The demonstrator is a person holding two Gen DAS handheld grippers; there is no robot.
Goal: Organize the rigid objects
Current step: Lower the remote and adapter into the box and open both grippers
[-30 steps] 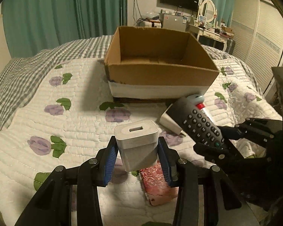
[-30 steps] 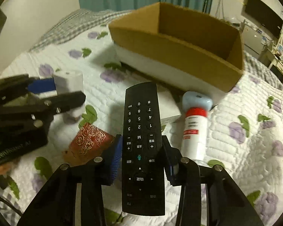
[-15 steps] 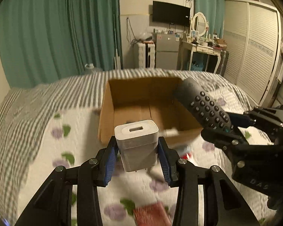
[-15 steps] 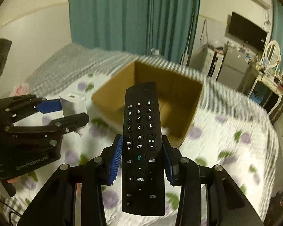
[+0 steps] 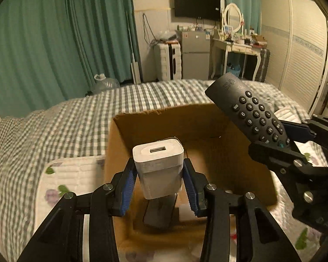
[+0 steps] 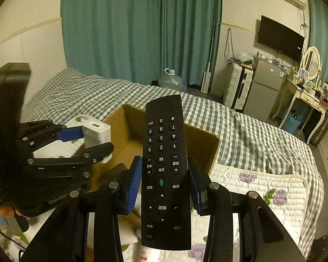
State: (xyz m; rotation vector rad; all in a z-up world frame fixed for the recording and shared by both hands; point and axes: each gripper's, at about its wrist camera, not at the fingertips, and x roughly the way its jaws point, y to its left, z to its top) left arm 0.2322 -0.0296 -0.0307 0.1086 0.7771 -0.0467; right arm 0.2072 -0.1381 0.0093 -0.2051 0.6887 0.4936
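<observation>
Teal curtains hang behind the bed with its checked cover. From the left wrist, the left hand-held gripper clamps a white charger above the open cardboard box; a dark flat item lies on the box floor, something white beside it. From the right wrist, the right hand-held gripper squeezes a black remote just over the box, near edge. The left hand-held gripper with the charger hangs over the box's left side.
</observation>
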